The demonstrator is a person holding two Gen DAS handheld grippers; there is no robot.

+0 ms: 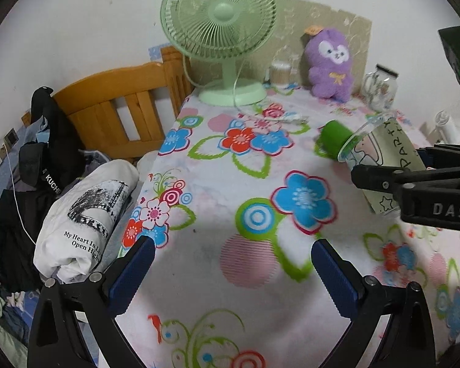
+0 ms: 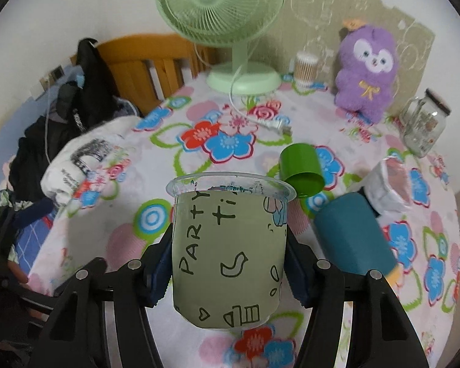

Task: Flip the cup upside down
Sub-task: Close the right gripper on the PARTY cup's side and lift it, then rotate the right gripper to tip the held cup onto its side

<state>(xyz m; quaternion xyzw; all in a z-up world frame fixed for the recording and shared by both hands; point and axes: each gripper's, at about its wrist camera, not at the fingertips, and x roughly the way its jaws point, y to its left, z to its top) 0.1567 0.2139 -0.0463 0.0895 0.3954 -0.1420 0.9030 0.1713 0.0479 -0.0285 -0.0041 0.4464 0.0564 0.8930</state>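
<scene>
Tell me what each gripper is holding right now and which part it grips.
The right gripper holds the clear "PARTY" cup, its fingers clamping opposite sides of the cup's wall about midway down. The left gripper is open and holds nothing.

This is a bedroom in a home. A wooden bed headboard [image 1: 119, 104] stands just left of the table [image 1: 230, 184], which wears a flowered cloth, with folded and heaped clothes [image 1: 79, 217] piled beside it. On the table's far edge, against the wall, sit a mint-green desk fan [image 1: 220, 30] and a purple plush toy [image 1: 329, 61].
</scene>
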